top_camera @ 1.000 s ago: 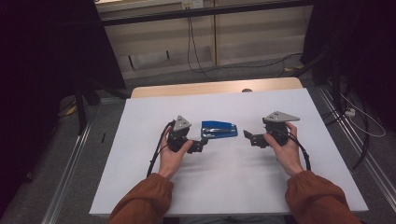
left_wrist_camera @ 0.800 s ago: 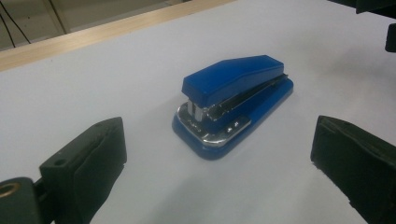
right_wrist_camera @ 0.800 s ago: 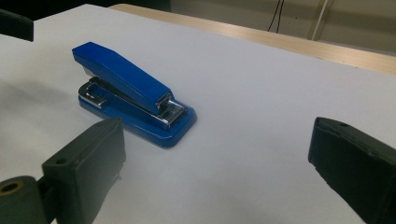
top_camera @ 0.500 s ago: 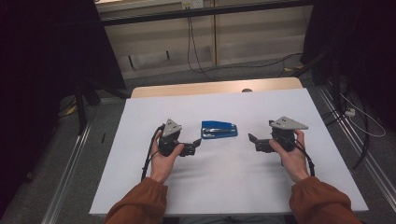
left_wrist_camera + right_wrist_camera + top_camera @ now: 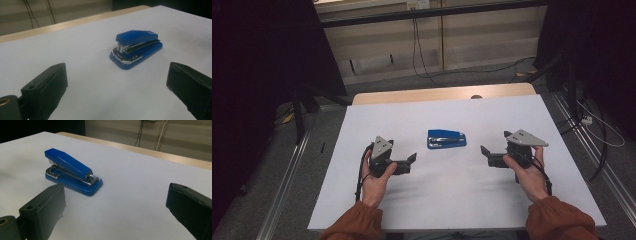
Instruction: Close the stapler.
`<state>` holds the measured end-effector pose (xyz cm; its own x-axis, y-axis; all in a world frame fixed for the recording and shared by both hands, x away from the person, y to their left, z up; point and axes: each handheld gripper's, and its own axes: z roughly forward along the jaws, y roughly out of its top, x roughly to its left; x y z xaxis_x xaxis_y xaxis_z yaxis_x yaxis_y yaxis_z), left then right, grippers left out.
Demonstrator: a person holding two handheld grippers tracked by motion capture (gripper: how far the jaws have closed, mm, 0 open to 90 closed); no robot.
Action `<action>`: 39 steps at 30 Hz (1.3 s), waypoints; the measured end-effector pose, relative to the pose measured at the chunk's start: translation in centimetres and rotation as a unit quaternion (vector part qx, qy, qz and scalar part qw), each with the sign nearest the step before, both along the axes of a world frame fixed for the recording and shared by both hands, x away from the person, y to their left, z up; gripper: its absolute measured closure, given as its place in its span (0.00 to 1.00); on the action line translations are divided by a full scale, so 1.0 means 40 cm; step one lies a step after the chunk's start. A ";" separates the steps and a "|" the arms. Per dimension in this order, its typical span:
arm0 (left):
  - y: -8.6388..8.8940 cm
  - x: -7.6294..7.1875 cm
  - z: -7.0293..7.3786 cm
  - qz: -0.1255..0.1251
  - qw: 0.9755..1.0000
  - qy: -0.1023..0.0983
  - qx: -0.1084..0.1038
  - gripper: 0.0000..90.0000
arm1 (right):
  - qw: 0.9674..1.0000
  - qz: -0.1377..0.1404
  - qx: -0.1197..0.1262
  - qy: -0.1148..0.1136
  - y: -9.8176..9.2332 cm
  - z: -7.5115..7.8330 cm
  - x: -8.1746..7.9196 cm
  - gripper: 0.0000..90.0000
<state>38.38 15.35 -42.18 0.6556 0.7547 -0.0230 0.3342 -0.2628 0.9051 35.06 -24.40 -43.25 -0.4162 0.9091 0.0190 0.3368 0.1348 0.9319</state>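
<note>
Stapler (image 5: 136,48) hinge in right gripper view

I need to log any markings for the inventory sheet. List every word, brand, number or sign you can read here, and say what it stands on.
None can be read.
Blue stapler: no brand, word or number shows on its top or base in either gripper view.
White table cover: plain, no print.
Left gripper and right gripper: no legible marking.
</note>
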 end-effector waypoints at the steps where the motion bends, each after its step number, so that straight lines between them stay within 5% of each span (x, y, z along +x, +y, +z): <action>1: 0.003 -0.002 0.002 0.006 1.000 0.000 0.001 0.04 | 1.000 -0.003 0.001 0.000 -0.001 -0.001 -0.004 0.03; 20: 0.071 -0.086 0.010 0.026 0.999 -0.023 -0.018 0.04 | 1.000 -0.024 -0.005 0.000 -0.049 -0.005 -0.080 0.02; 39: 0.145 -0.148 0.003 0.057 0.998 -0.011 -0.009 0.05 | 0.998 -0.067 -0.007 -0.013 -0.098 -0.009 -0.169 0.02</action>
